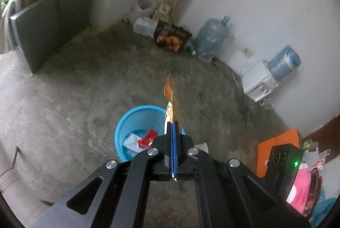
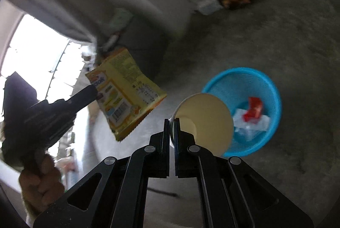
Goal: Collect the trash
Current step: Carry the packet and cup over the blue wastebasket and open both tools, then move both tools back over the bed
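Observation:
My left gripper (image 1: 173, 123) is shut on a yellow-orange snack wrapper (image 1: 169, 98), seen edge-on, hanging above the right rim of the blue mesh bin (image 1: 127, 121). In the right wrist view the same wrapper (image 2: 125, 91) shows flat and yellow, pinched by the left gripper (image 2: 93, 89) in a person's hand (image 2: 40, 183). My right gripper (image 2: 172, 121) is shut on the rim of a white paper cup (image 2: 206, 119), tilted with its mouth toward the camera, just left of the blue bin (image 2: 267, 87). A red wrapper (image 2: 254, 109) and white plastic (image 2: 250, 123) lie inside the bin.
The bin stands on a bare concrete floor (image 1: 85, 89). Along the far wall sit water jugs (image 1: 212, 36), a dark snack bag (image 1: 172, 35) and a white dispenser (image 1: 259, 81). A grey cabinet (image 1: 36, 30) stands left; an orange box (image 1: 276, 147) and pink cloth (image 1: 303, 187) lie right.

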Tool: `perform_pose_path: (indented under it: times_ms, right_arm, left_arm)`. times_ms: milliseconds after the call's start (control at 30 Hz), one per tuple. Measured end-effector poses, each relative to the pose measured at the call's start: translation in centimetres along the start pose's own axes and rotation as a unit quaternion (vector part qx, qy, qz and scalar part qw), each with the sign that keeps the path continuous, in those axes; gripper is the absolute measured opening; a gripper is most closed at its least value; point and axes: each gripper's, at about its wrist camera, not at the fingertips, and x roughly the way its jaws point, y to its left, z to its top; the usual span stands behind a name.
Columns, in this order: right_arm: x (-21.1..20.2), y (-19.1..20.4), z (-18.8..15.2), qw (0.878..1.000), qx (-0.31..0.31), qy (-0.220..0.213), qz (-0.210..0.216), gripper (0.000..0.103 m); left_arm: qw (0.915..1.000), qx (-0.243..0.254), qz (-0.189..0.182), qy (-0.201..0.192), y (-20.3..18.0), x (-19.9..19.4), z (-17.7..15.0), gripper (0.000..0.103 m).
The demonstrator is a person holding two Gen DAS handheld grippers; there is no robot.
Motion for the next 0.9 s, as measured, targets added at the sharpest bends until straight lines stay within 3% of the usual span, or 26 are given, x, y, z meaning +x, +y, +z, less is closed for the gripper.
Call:
perform_pose_path:
  times_ms: [133,167,200,233,267,367,467,567,633,800,900]
  right_arm:
    - [3.1,-2.9,1.1,0.999,0.026,0.000,-0.034,0.009]
    - [4.1,-3.7,1.4,0.998,0.034,0.008,-0.043,0.026]
    - [5.2,-4.6,1.4,0.998,0.043,0.020,-0.045,0.051]
    - [6.7,-5.8,1.4,0.997,0.053,0.034,-0.047,0.056]
    - [7.8,-6.6,1.2,0.995,0.061,0.046,-0.062,0.057]
    - [9.3,-8.2,-0.1,0.989,0.082,0.073,-0.101,0.056]
    - [8.0,-7.8,-1.6,0.991,0.084,0.064,-0.088,0.057]
    - [5.9,-5.7,-2.4,0.993,0.050,0.044,-0.100,0.057]
    - [4.3,-3.8,-2.9,0.993,0.022,0.025,-0.109,0.058]
    - [-1.2,1.7,-4.1,0.990,-0.055,-0.043,-0.124,0.081]
    - [-4.8,5.1,-5.0,0.981,-0.100,-0.095,-0.138,0.091]
  left_arm:
    - [0.9993,0.001,0.027,0.025,0.4,5.3,0.6,0.001]
    - [0.9988,0.003,0.038,0.032,0.8,6.6,0.6,0.004]
    - [0.9977,0.004,0.049,0.047,1.0,7.9,0.5,0.024]
    - [0.9956,0.002,0.066,0.067,1.3,9.2,0.2,0.054]
    - [0.9934,-0.001,0.084,0.078,1.7,10.1,-0.1,0.061]
    - [0.9921,-0.024,0.098,0.075,3.2,10.4,-1.2,0.064]
    - [0.9932,-0.036,0.090,0.066,3.6,9.1,-1.7,0.068]
    - [0.9960,-0.018,0.084,0.025,2.3,6.4,-1.6,0.076]
    - [0.9973,0.007,0.073,-0.010,0.6,3.4,-1.6,0.087]
    - [0.9943,0.064,0.027,-0.080,-2.8,-4.7,-2.6,0.098]
    - [0.9949,0.073,0.016,-0.068,-3.0,-7.9,-3.7,0.098]
